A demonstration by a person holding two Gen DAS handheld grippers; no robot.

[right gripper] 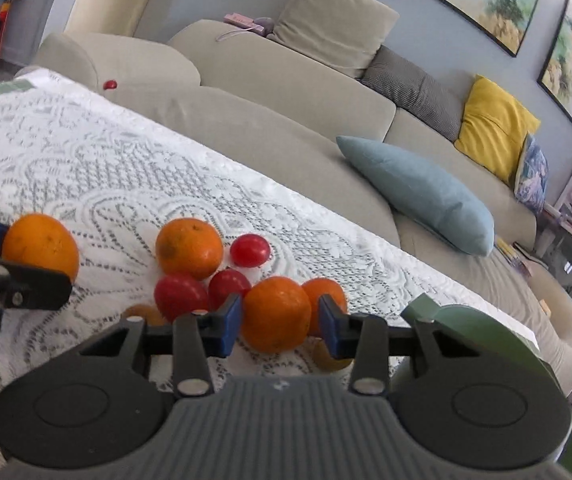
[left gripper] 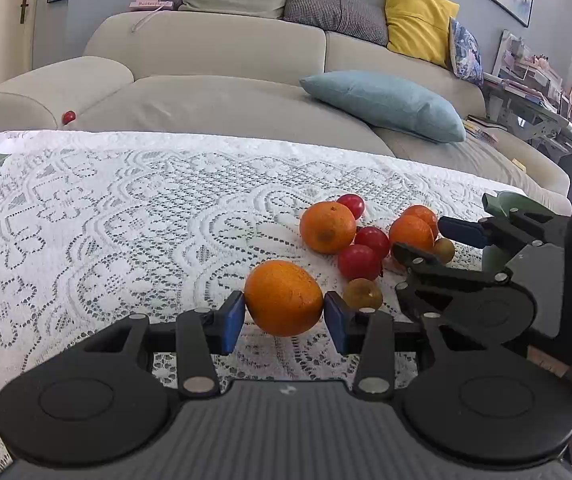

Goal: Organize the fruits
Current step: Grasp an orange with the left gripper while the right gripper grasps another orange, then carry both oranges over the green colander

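Your left fingers (left gripper: 284, 312) grip an orange (left gripper: 283, 298); your right fingers (right gripper: 280, 322) straddle another orange (right gripper: 276, 312), grip unclear.

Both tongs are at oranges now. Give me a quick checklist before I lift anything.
1. Left tongs gripping their orange: ok, both pads touch its sides.
2. Right tongs gripping their orange: cannot tell; the pads flank it, but contact is unclear.
3. Neighbours clear of the right orange: not ok, a second orange and a red fruit sit against it.
4. Both tongs clear of each other: ok.
5. Green container ready to receive: cannot tell, only its rim shows.
6. Stray red fruit on the sofa: not ok.
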